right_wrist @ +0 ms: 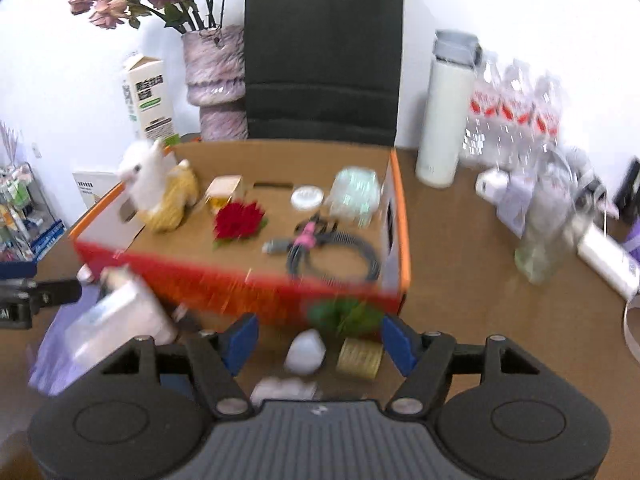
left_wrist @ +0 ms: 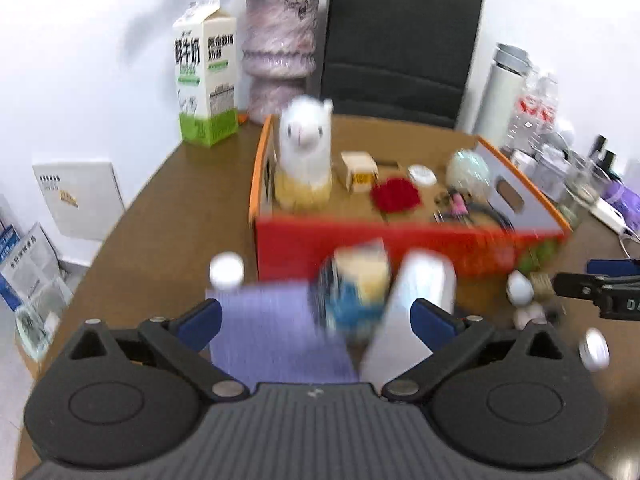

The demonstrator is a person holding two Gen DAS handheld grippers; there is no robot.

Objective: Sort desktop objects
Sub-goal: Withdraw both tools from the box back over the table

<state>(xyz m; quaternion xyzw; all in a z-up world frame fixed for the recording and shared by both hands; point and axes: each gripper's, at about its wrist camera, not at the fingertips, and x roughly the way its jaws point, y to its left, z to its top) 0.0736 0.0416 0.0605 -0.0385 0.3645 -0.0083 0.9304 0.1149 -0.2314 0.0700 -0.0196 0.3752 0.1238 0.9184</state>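
Observation:
An orange-red cardboard box holds a white alpaca plush, a red flower, a small carton, a white round lid, a pale green ball and a grey cable. My left gripper is open above a purple cloth, with a blue-yellow box and a white pack between its fingers. My right gripper is open over a white egg-shaped object and a gold roll. The left gripper's tip shows at the left edge of the right wrist view.
A milk carton, a furry vase and a black bag stand behind the box. A white thermos, water bottles and glass jars crowd the right. Small white items lie on the brown table.

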